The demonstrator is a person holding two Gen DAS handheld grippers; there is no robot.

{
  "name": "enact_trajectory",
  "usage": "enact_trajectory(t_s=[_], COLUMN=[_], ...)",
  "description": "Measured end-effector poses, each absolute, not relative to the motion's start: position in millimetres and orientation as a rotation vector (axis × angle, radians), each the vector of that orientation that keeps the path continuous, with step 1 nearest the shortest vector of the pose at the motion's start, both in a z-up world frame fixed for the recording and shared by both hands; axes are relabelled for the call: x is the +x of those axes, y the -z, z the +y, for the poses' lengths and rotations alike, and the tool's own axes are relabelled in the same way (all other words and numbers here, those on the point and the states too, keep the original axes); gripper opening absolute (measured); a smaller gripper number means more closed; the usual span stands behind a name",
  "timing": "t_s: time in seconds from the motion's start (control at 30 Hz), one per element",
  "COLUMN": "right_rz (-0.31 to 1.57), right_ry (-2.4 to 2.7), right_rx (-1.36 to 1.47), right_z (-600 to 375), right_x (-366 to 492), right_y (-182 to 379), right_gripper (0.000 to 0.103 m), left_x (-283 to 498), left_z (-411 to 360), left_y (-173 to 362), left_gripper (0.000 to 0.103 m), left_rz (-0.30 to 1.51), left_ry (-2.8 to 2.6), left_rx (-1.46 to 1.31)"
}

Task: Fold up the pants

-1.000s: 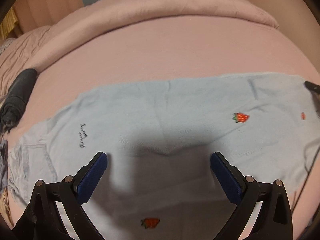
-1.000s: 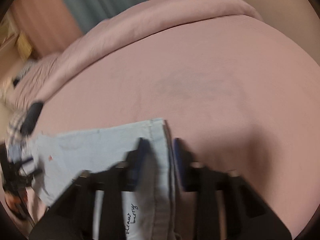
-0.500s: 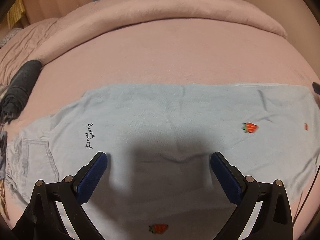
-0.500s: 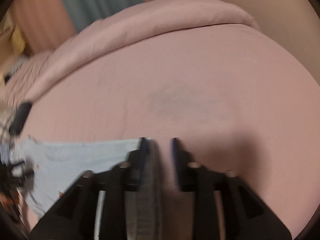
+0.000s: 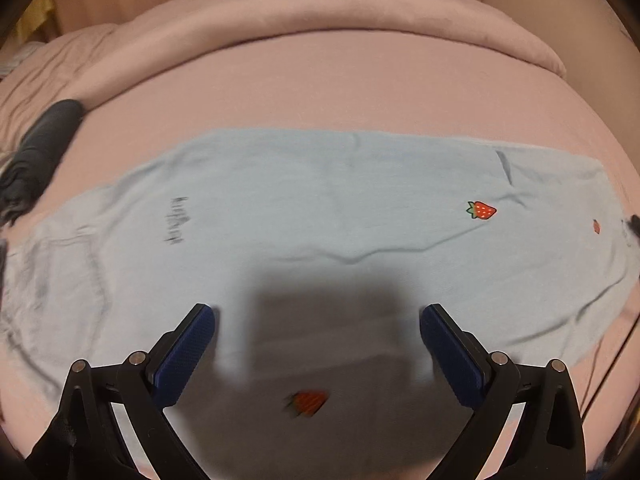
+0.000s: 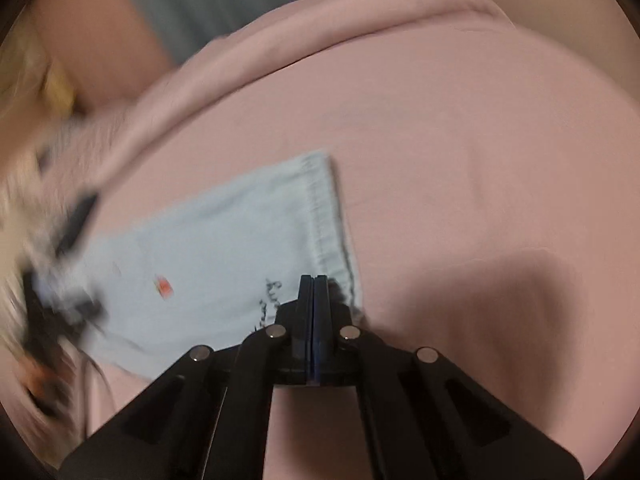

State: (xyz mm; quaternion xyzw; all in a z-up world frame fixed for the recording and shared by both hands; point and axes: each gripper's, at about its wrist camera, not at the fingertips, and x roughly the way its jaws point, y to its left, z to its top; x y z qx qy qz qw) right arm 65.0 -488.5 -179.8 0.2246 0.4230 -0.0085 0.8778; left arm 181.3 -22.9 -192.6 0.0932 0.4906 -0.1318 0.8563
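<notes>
The pale blue strawberry-print cotton pants (image 5: 320, 208) are lying limp and light across the pink bed (image 5: 360, 88), likely best pinched at the stitched hem; the left gripper (image 5: 318, 340) is hanging wide open while the right gripper (image 6: 314, 284), having just been closing, is sitting shut with no cloth visibly between its pads.

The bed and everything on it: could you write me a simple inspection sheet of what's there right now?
Surface: pink bed sheet, smooth, with a rolled pink duvet along the far edge.
Job's things: light blue pants spread flat, strawberry patch and small dark lettering on them; hem at one end.
Clutter: dark rolled cloth at the left edge of the bed.
Grippers: left gripper open above the pants, nothing between its fingers; right gripper has just been closing, fingers together near the hem; whether it pinches fabric is unclear.
Cables: nothing seen.
Surroundings: grey-blue curtain; the rest is blurred.
</notes>
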Motion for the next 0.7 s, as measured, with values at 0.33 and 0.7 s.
enact_trajectory(t_s=[0.33,0.7], right_rz=[0.883,0.773], right_ry=[0.012,0.131], right_rx=[0.741,0.822], right_z=[-473,-445], right_x=[-11,15], right_y=[167,183], right_gripper=[0.053,0.042], left_x=[157,186], left_z=[7,-67], left_y=[171,193], left_gripper=[0.103,0.103], left_rz=[1.018,1.163], left_ry=[0.410,0.588], left_rx=[-0.039,-0.175])
